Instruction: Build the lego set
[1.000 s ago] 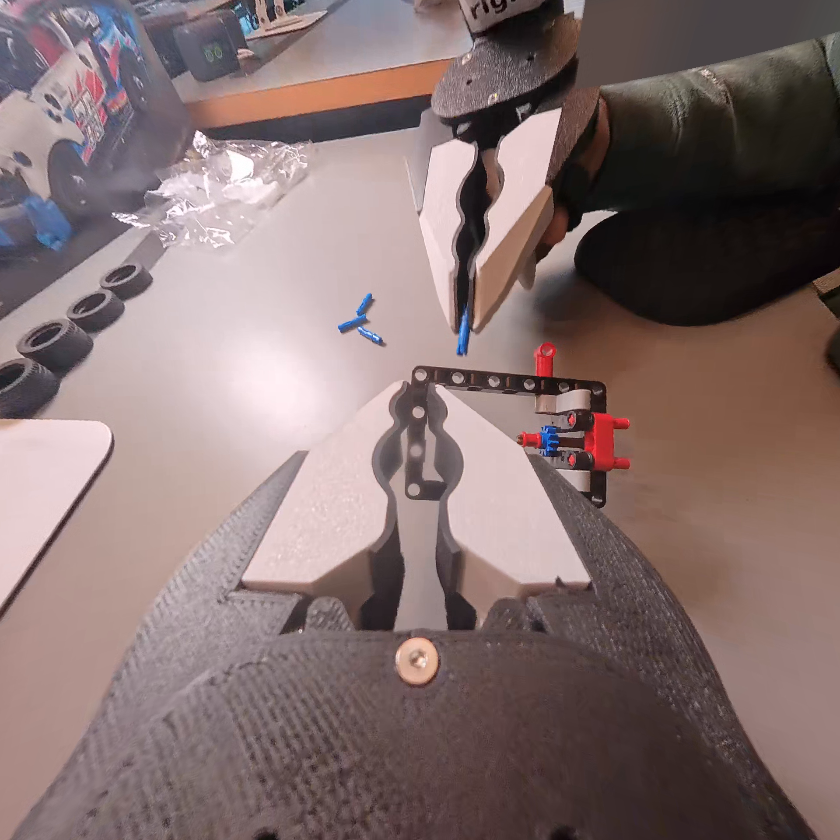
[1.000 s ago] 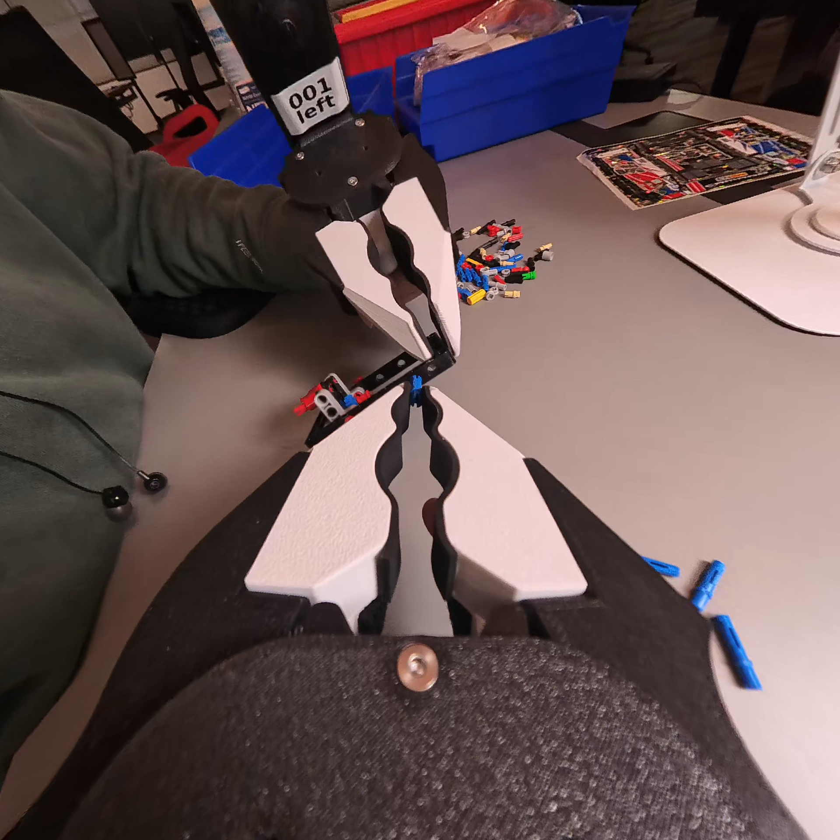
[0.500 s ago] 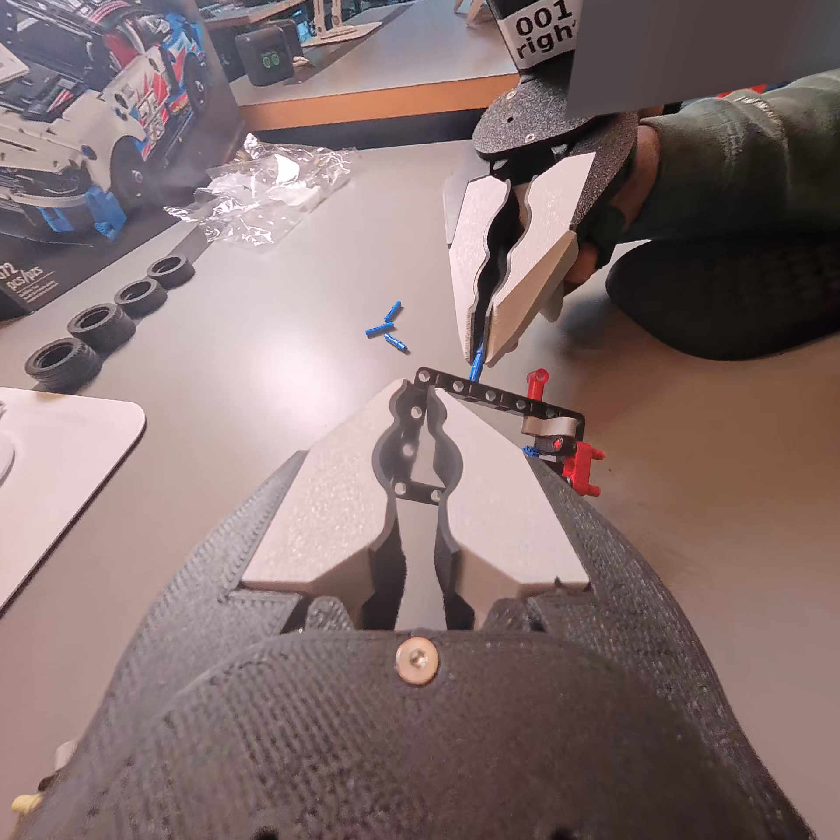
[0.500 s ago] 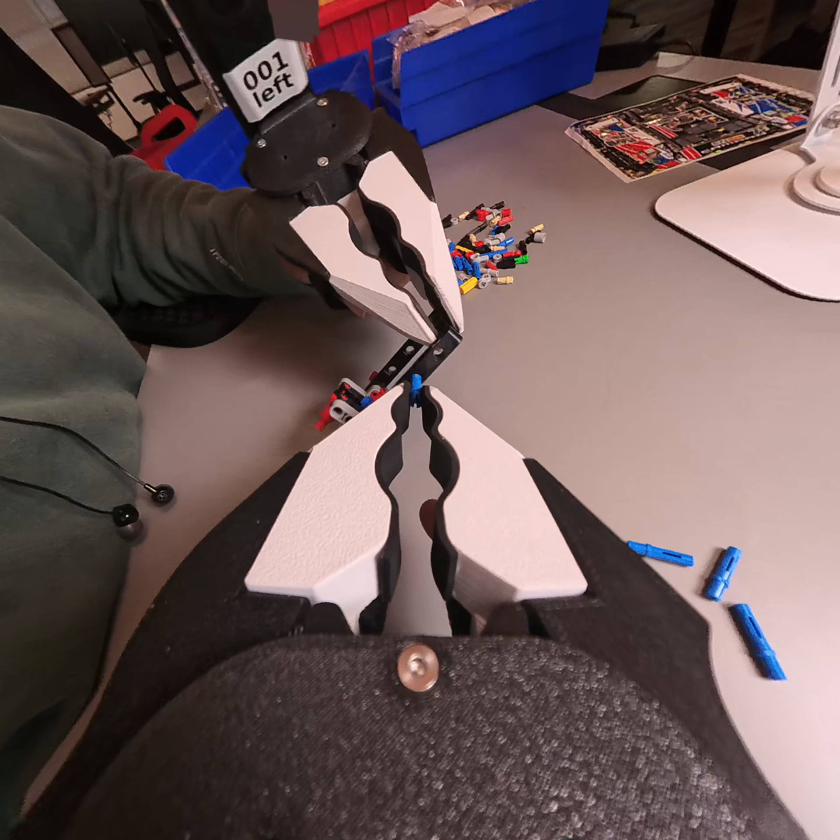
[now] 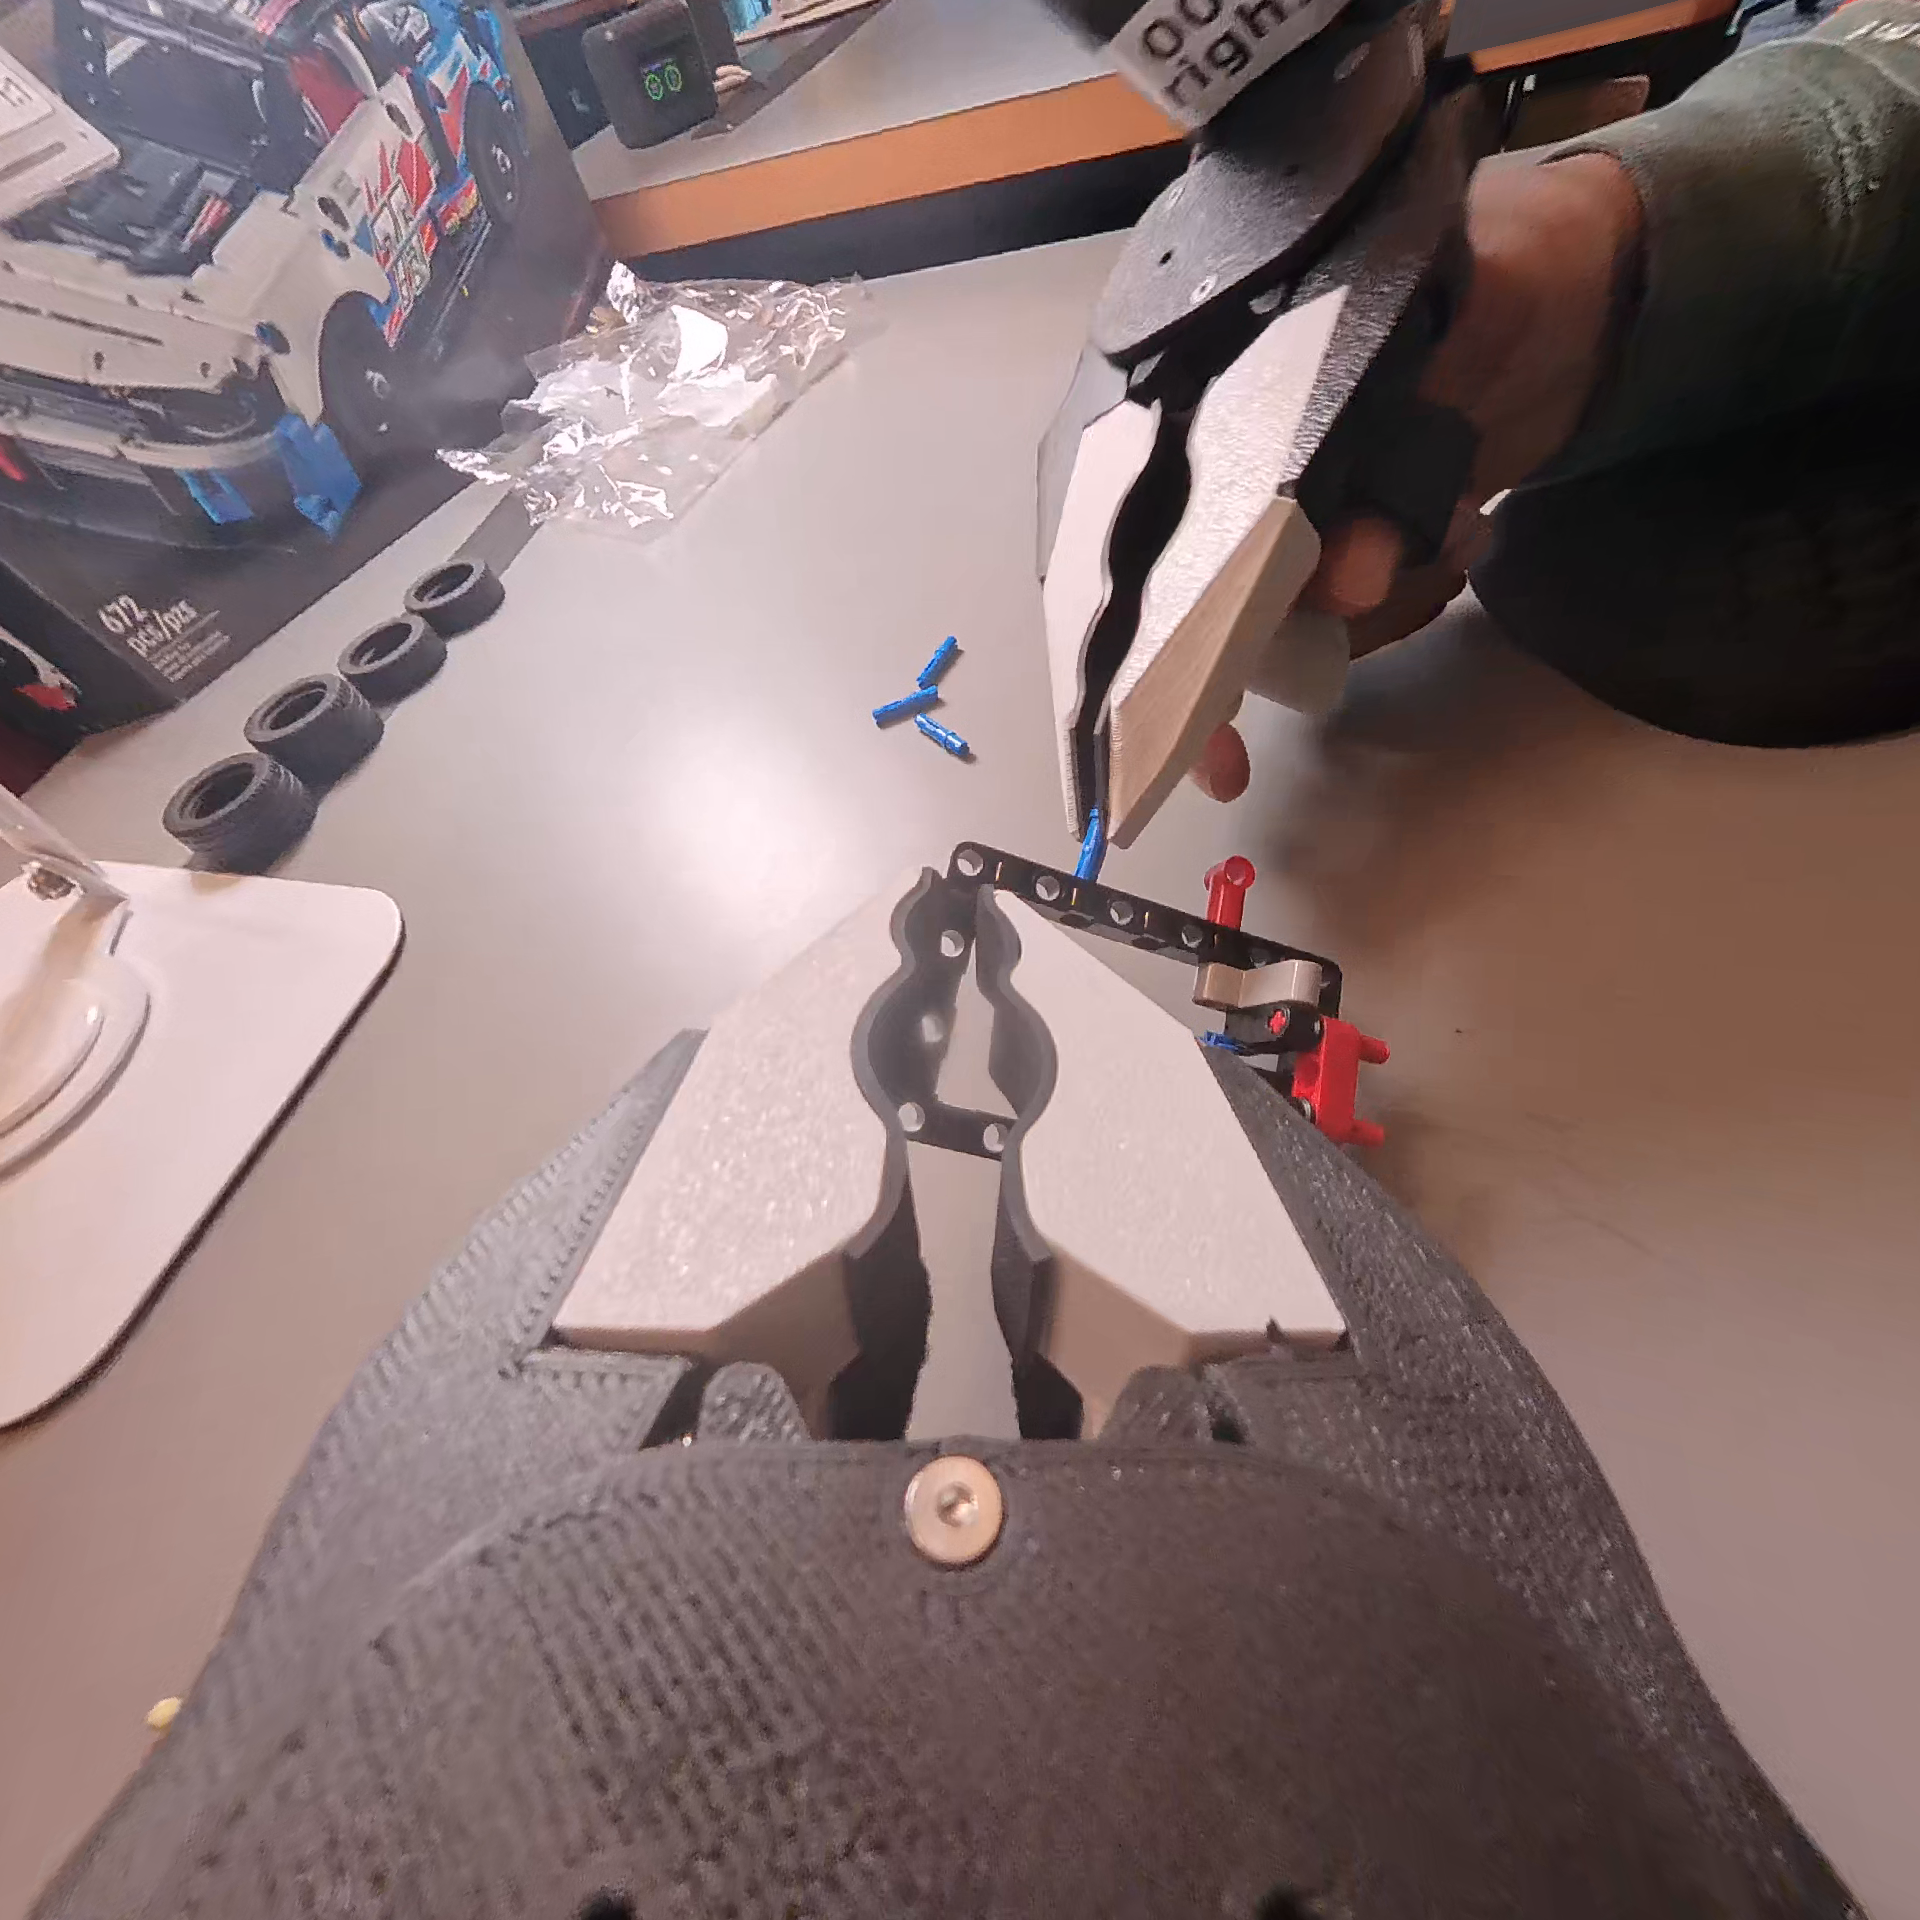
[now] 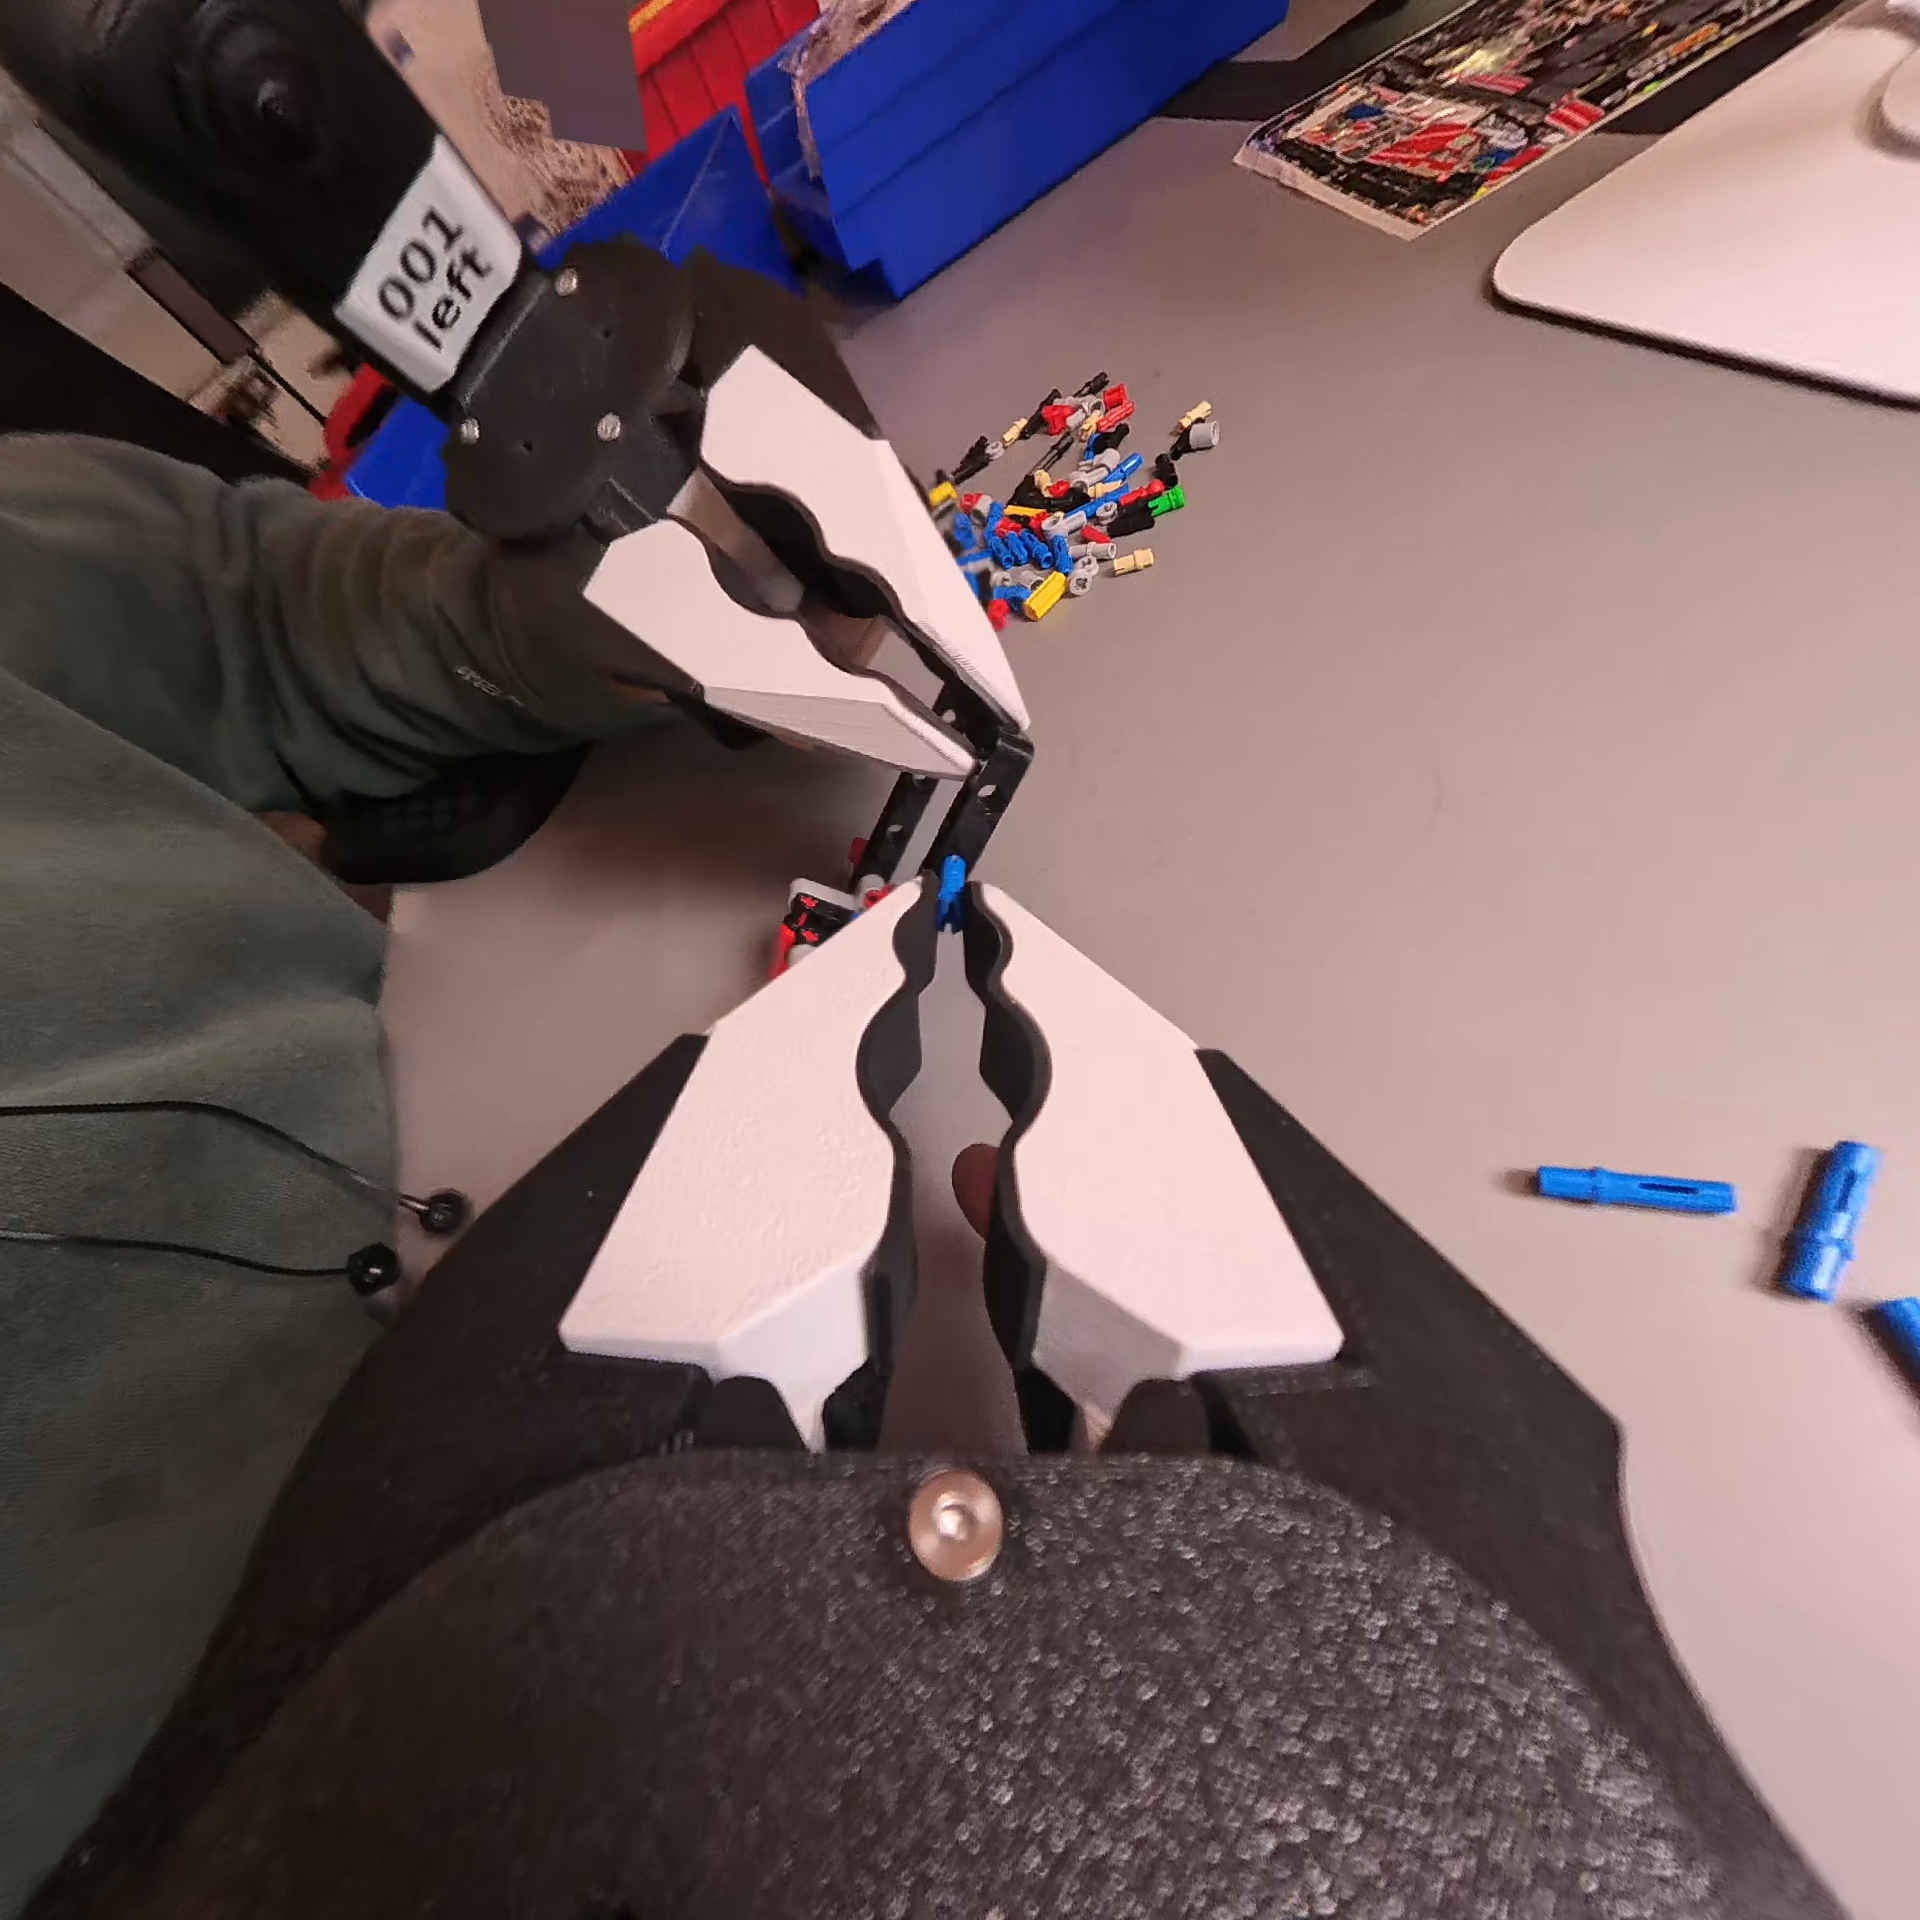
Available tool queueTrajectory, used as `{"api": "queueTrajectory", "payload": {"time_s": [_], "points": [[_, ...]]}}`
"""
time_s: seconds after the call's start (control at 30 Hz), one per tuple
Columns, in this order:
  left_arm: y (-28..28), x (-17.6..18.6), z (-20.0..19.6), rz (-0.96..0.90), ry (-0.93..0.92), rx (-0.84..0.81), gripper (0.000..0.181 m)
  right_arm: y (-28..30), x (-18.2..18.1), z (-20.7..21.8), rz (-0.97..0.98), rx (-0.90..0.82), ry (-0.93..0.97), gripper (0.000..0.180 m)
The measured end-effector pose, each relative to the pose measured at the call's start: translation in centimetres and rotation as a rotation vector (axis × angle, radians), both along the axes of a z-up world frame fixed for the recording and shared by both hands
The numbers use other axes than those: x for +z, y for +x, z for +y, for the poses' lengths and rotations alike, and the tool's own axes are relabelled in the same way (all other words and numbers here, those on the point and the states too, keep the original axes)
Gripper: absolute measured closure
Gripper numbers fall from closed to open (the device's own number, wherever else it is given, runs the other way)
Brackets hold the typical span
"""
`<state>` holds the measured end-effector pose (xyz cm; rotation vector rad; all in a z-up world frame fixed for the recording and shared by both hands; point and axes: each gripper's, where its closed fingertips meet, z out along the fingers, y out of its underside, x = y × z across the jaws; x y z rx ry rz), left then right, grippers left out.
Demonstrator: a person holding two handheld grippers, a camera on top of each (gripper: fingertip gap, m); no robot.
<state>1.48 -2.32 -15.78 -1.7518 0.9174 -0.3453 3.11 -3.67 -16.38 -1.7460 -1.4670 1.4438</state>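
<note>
- The left gripper (image 5: 961, 914) is clenched on the black frame (image 5: 1122, 916), a perforated plastic beam bent at a corner; one arm of it lies between the wavy grey fingers, the other runs toward 3 o'clock to a cluster of red, grey and blue parts (image 5: 1311, 1039).
- The right gripper (image 5: 1093, 831), coming in from 1 o'clock, pinches a blue pin (image 5: 1088, 858) at its tips, with the pin's lower end touching the frame's top edge.
- Only the left wrist view shows four black rubber tyres (image 5: 312, 717) in a row at 9 o'clock, a crumpled clear bag (image 5: 665, 400), the printed set box (image 5: 208, 260) and three loose blue pins (image 5: 920, 701) lying together.
- Only the right wrist view shows a heap of small mixed-colour pieces (image 6: 1070, 499) at 12 o'clock, blue bins (image 6: 997, 104), a printed sheet (image 6: 1475, 104), and earbuds on a thin black cord (image 6: 405, 1236) at 9 o'clock.
- In that view the loose pins (image 6: 1631, 1190) lie at 3 o'clock on the smooth grey table (image 6: 1455, 779).
- Both gripper bodies are coarse, layered black plastic.
</note>
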Motion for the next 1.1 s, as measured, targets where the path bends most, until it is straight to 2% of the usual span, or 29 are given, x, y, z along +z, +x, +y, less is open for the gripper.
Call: {"api": "queueTrajectory", "payload": {"time_s": [0.13,0.43,0.67,0.83,0.9,1.0,1.1], "points": [[0.5,0.4,-0.3,0.022,0.038,-0.025,0.177,-0.2,-0.1,-0.5,0.005,0.028,-0.141,0.178],[-0.1,0.5,0.0,0.085,0.081,0.0,0.177,-0.9,-0.1,-0.3,0.018,0.005,-0.065,0.177],[-0.4,0.8,0.5,0.244,0.155,0.02,0.176,-1.2,0.3,0.4,0.034,-0.04,-0.136,0.177],[-0.6,0.9,0.6,0.21,0.131,0.027,0.175,-0.3,0.4,0.4,0.039,-0.024,-0.074,0.168],[-0.3,1.0,0.5,0.18,0.113,0.017,0.175,-0.6,0.8,0.4,0.059,-0.039,-0.07,0.176],[-0.3,1.6,0.3,0.158,0.135,0.0,0.174,-0.6,1.4,0.2,0.092,-0.014,-0.064,0.177],[-0.3,2.8,-0.1,0.022,0.107,-0.033,0.168,-0.5,2.4,-0.1,0.16,0.022,0.003,0.178]]}}
